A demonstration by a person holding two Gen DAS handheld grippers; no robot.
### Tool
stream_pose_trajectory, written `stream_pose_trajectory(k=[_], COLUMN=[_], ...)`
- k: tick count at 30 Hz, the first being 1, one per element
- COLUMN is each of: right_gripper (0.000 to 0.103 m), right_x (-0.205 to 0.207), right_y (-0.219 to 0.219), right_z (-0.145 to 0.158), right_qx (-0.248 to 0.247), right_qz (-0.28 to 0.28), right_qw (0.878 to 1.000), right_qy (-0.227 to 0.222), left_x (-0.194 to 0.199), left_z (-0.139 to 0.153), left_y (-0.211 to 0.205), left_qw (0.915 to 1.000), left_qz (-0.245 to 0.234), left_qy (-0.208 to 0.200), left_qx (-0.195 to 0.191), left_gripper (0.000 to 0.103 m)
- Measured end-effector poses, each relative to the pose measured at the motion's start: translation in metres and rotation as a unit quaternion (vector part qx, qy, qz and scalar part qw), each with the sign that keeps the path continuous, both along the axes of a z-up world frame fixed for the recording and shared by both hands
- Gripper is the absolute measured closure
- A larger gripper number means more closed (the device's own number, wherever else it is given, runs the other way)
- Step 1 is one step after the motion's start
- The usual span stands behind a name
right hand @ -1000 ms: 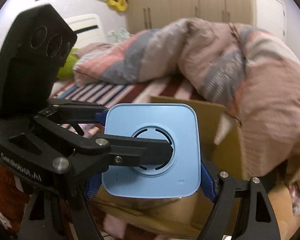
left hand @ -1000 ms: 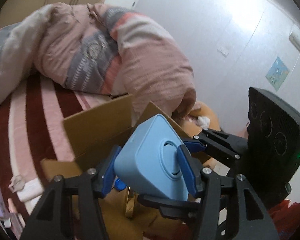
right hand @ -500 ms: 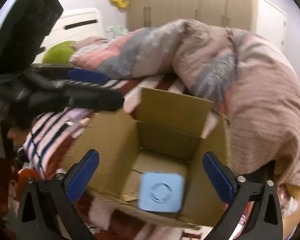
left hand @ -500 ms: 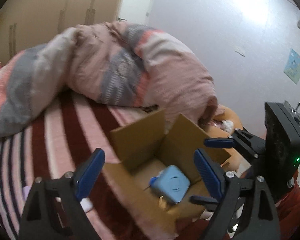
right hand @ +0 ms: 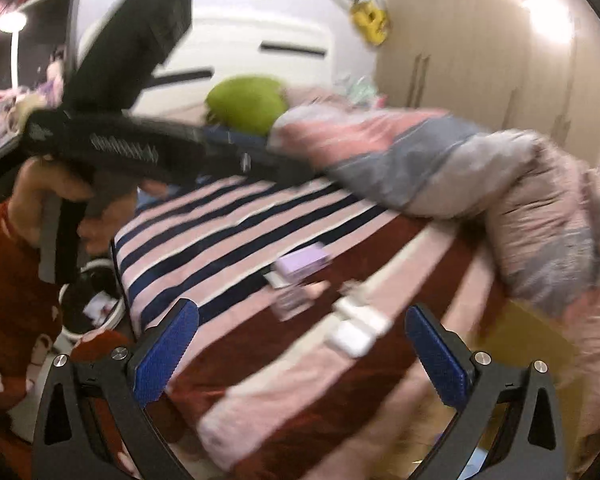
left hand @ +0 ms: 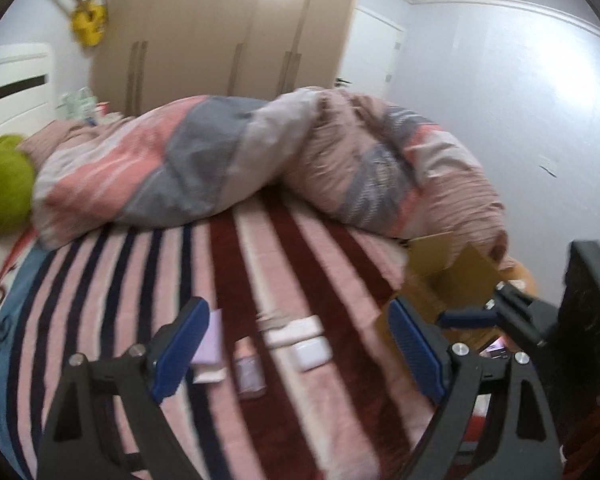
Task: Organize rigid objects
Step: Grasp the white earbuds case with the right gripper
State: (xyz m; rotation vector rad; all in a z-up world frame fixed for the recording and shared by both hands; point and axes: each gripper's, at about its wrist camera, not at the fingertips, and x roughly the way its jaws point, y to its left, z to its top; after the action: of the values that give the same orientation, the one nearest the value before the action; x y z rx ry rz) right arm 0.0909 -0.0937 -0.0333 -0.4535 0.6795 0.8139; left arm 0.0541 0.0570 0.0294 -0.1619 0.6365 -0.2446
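Blue cube, previously gripped, in cardboard box (left hand: 455, 276)

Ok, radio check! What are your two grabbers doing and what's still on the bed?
Left gripper open, empty. Right gripper open, empty. White case, small bottle, purple box loose on striped blanket. Cardboard box at bed edge; path clear.

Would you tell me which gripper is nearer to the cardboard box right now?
Right. The right gripper hangs close by the cardboard box, at its flaps; the left gripper is over the striped blanket, with the box off to its right.
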Motion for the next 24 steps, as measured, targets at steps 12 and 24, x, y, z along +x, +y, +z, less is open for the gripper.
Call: stream_pose_trajectory(k=[12,24], right_gripper=[0.047,0.037], right_x=[0.092,0.134], right_y=[0.015,-0.004], right_z=[-0.17,-0.186], right_qx=[-0.05,0.029], right_qz=[-0.187,-0.249], right_qw=[0.975,0.955], right_qy=[0.112,0.157], left_x=[-0.02,-0.004], left_z=[-0.092,-0.105], left_y=[0.056,0.051], left_qw=[0.9978,0.9971], left_qz=[0.039,0.032], left_qy=[0.054,0.064], left_qx=[-0.002,-0.024], left_gripper=[0.014,0.014])
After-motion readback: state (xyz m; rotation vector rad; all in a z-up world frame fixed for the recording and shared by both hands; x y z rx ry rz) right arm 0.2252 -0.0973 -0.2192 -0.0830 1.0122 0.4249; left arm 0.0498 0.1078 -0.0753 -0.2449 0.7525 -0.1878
